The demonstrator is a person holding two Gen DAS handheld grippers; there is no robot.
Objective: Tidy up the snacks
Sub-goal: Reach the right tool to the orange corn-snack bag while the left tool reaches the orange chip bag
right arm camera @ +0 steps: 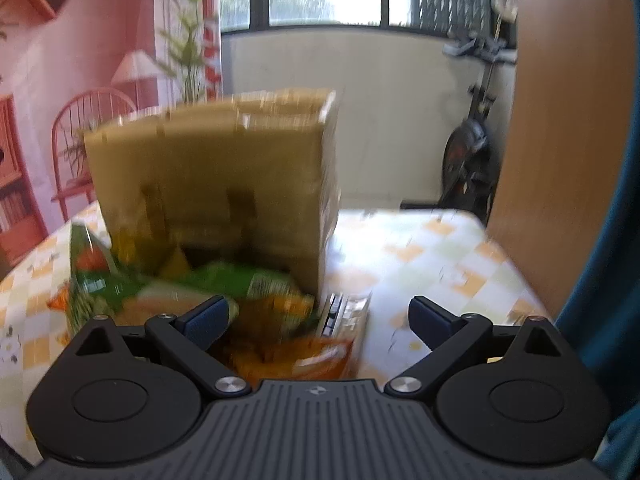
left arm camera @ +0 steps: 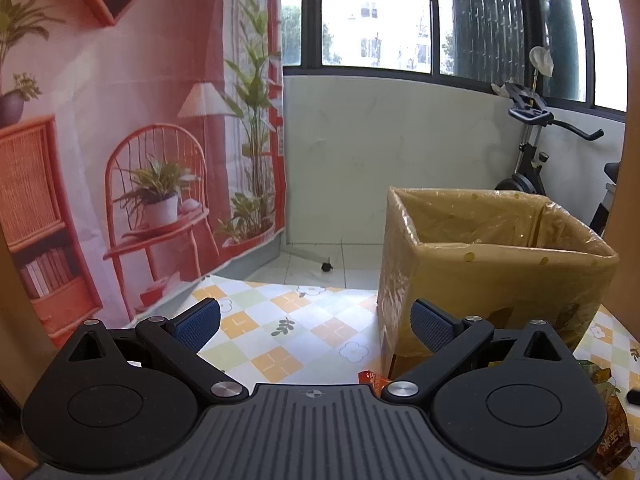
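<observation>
Between the wide-spread fingers of the right gripper (right arm camera: 312, 322), nothing is pinched: its jaws stand open, and directly ahead and slightly below lies a heap of snack packets (right arm camera: 240, 304) on the counter (right arm camera: 440, 252). An orange packet (right arm camera: 320, 354) sits nearest, just under the gap between the fingers and a little left of centre; green bags (right arm camera: 100, 280) spread off to the left. Blur hides any long axis on the orange packet, so I cannot tell how it lies across the jaws. Just behind the heap, touching or nearly so, stands the cardboard box (right arm camera: 208, 168), its near wall facing this gripper. The left gripper (left arm camera: 316, 324) is also open and empty, pointing over bare checked cloth with the same box (left arm camera: 500, 280) to its right, open-topped and lined with plastic; only a red packet corner (left arm camera: 370, 378) and another packet (left arm camera: 608, 420) peek past its body at lower right. By my judgement the right hand is nearer the snacks and better lined up for a grasp, with the box beyond as the likely drop place.
</observation>
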